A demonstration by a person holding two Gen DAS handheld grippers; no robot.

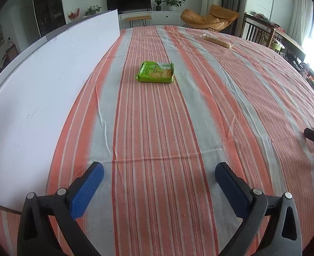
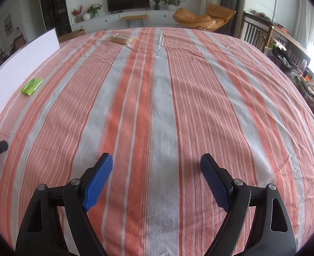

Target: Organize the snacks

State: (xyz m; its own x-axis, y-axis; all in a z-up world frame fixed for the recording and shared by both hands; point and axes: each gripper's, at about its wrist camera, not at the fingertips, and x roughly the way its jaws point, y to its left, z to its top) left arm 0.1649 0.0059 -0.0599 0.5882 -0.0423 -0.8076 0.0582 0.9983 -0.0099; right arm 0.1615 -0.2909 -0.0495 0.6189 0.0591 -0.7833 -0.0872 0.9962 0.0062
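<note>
A green cracker pack (image 1: 155, 72) lies flat on the striped tablecloth (image 1: 157, 128), well ahead of my left gripper (image 1: 159, 170), which is open and empty just above the cloth. The pack also shows in the right wrist view (image 2: 32, 86) at the far left. A clear-wrapped tan biscuit pack (image 1: 217, 41) lies at the table's far side; it shows in the right wrist view (image 2: 122, 39) too. My right gripper (image 2: 157, 162) is open and empty over the cloth. Each gripper's tip shows at the edge of the other's view.
A large white board (image 1: 39, 98) lies along the table's left side, next to the green pack. Beyond the table stand a TV cabinet (image 1: 148, 18), an orange lounge chair (image 1: 210, 18) and a wooden chair (image 1: 257, 31). A cluttered shelf runs along the right.
</note>
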